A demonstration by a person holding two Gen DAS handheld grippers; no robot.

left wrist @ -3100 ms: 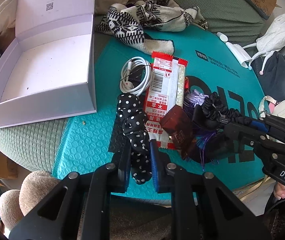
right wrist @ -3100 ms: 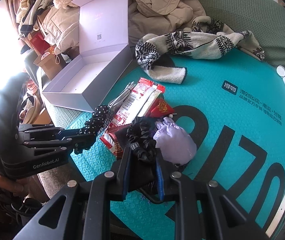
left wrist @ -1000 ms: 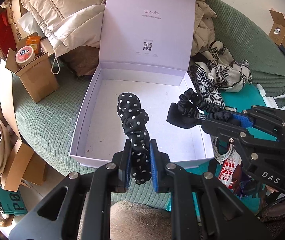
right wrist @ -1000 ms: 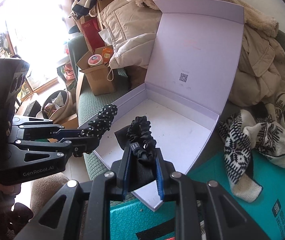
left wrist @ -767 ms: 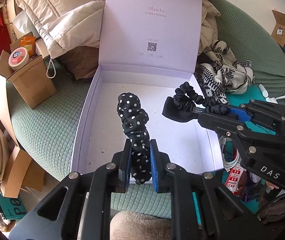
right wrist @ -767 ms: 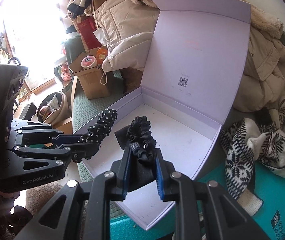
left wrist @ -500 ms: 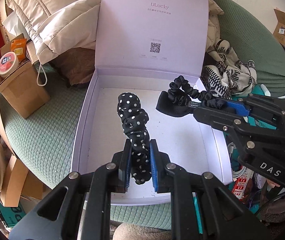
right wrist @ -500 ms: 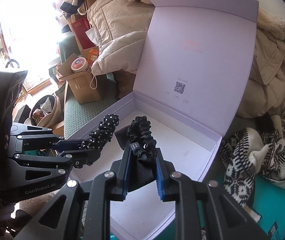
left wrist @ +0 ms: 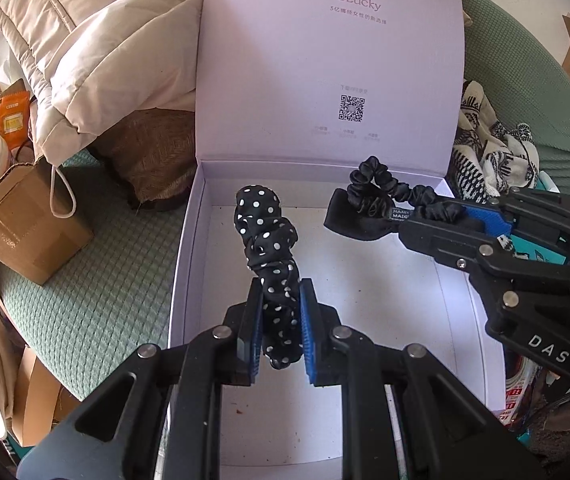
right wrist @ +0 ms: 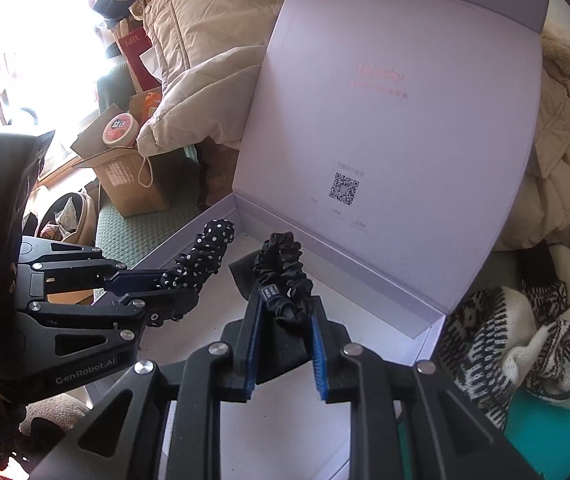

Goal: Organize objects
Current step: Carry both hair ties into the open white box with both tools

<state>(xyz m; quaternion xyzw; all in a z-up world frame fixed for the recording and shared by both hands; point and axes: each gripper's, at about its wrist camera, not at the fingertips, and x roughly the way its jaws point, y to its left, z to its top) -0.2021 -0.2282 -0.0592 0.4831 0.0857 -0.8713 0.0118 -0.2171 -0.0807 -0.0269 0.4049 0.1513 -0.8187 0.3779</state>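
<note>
My left gripper (left wrist: 279,300) is shut on a black polka-dot scrunchie (left wrist: 269,240) and holds it above the floor of an open pale lilac box (left wrist: 385,280). My right gripper (right wrist: 283,312) is shut on a plain black scrunchie with a black cloth tag (right wrist: 283,276), also above the box floor (right wrist: 365,336). In the left wrist view the right gripper (left wrist: 397,216) enters from the right, level with the polka-dot scrunchie. In the right wrist view the left gripper (right wrist: 173,276) comes in from the left with the polka-dot scrunchie (right wrist: 205,252).
The box lid (left wrist: 325,60) stands upright at the back. A beige puffer jacket (left wrist: 97,60) and a cardboard box with a red tub (left wrist: 17,208) lie left. A patterned knit scarf (left wrist: 493,148) and the teal mailer (right wrist: 557,428) lie right on the green sofa (left wrist: 105,272).
Both grippers carried their scrunchies from the teal mailer to the box and have moved further in over its floor, closer to the lid. Their grips are unchanged.
</note>
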